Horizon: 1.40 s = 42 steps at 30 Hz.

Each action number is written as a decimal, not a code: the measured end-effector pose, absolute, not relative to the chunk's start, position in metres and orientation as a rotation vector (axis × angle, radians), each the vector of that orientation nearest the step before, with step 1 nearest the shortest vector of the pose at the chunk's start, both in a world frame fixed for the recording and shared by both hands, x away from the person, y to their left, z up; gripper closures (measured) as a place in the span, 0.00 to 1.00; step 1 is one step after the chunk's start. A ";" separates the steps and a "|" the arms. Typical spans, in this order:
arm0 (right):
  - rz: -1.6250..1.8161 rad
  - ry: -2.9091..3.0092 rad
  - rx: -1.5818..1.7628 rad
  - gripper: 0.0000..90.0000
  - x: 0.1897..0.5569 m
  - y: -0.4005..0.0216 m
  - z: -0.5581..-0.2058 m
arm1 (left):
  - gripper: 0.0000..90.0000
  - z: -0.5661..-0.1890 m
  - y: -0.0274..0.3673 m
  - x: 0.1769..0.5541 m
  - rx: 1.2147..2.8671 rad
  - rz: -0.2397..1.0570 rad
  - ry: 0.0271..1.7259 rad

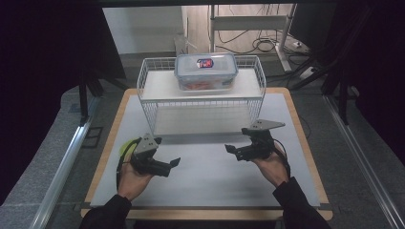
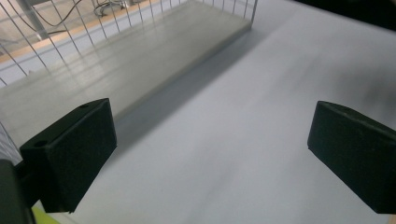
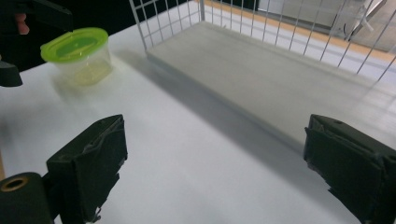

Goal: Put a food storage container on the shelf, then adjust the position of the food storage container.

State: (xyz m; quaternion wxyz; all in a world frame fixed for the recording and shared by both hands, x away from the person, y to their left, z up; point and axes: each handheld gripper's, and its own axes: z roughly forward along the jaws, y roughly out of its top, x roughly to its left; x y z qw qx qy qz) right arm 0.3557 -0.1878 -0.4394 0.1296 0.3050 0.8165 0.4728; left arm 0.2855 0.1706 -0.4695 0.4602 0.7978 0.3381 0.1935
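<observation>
1. The left gripper (image 1: 168,167) hovers over the white table (image 1: 210,176), jaws wide apart, empty.
2. The right gripper (image 1: 236,151) likewise, jaws spread, nothing between.
3. A green-lidded tub (image 3: 79,55) sits just behind the left gripper.
4. Ahead of both stands a wire rack (image 1: 200,102) carrying a lidded box (image 1: 206,71) on top.

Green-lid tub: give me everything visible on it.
The tub is a small round container with clear, slightly tapered plastic walls and a bright lime-green lid that has a raised rim and is seated on top. It stands upright on the white table, off the open corner of the wire rack, apart from it. Something yellowish shows through the walls; whether that is contents or lid tint, I cannot tell. Nothing grips it. In the high view it peeks out green behind the left gripper, mostly hidden.
</observation>
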 end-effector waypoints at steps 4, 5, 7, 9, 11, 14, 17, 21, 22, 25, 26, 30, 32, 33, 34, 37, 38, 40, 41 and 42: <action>1.376 2.369 0.892 0.07 0.344 -0.193 -0.449 | 0.00 -0.480 0.164 0.276 1.971 0.470 0.803; 1.373 2.365 0.893 0.07 0.341 -0.194 -0.452 | 0.00 -0.482 0.163 0.274 1.975 0.476 0.796; 1.367 2.364 0.902 0.07 0.335 -0.196 -0.458 | 0.01 -0.487 0.159 0.269 1.976 0.501 0.783; 1.325 2.385 0.894 0.07 0.328 -0.198 -0.467 | 0.01 -0.490 0.157 0.267 1.983 0.495 0.785; 1.314 2.391 0.892 0.07 0.326 -0.198 -0.471 | 0.01 -0.497 0.156 0.266 1.998 0.473 0.795; 1.244 2.432 0.881 0.07 0.323 -0.198 -0.484 | 0.01 -0.503 0.155 0.268 2.022 0.451 0.823; 1.198 2.440 0.861 0.07 0.324 -0.197 -0.489 | 0.01 -0.503 0.155 0.271 2.035 0.438 0.841; 1.202 2.439 0.882 0.07 0.327 -0.198 -0.490 | 0.02 -0.501 0.158 0.274 2.040 0.417 0.861; 1.202 2.439 0.882 0.07 0.327 -0.198 -0.490 | 0.02 -0.501 0.159 0.276 2.035 0.406 0.870; 1.205 2.442 0.897 0.07 0.328 -0.200 -0.492 | 0.05 -0.498 0.163 0.278 2.032 0.418 0.902; 1.204 2.439 0.905 0.07 0.329 -0.201 -0.492 | 0.08 -0.497 0.165 0.278 2.032 0.425 0.906; 1.210 2.436 0.916 0.07 0.330 -0.202 -0.493 | 0.19 -0.493 0.175 0.282 1.999 0.415 0.923; 1.209 2.437 0.919 0.07 0.330 -0.203 -0.493 | 0.27 -0.491 0.180 0.284 1.986 0.405 0.938; 1.209 2.436 0.921 0.07 0.331 -0.203 -0.493 | 0.31 -0.489 0.183 0.285 1.978 0.400 0.945; 1.208 2.435 0.923 0.07 0.331 -0.203 -0.493 | 0.36 -0.488 0.185 0.286 1.974 0.401 0.953; 1.204 2.436 0.924 0.08 0.331 -0.204 -0.494 | 0.48 -0.484 0.195 0.289 1.960 0.428 0.985; 1.202 2.436 0.924 0.08 0.331 -0.204 -0.494 | 0.50 -0.482 0.199 0.290 1.951 0.432 0.995; 1.200 2.437 0.924 0.08 0.331 -0.204 -0.494 | 0.58 -0.480 0.206 0.292 1.938 0.438 1.017; 1.200 2.439 0.923 0.08 0.331 -0.204 -0.494 | 0.62 -0.479 0.210 0.293 1.932 0.443 1.030; 1.200 2.439 0.923 0.08 0.331 -0.204 -0.494 | 0.66 -0.479 0.214 0.294 1.932 0.449 1.042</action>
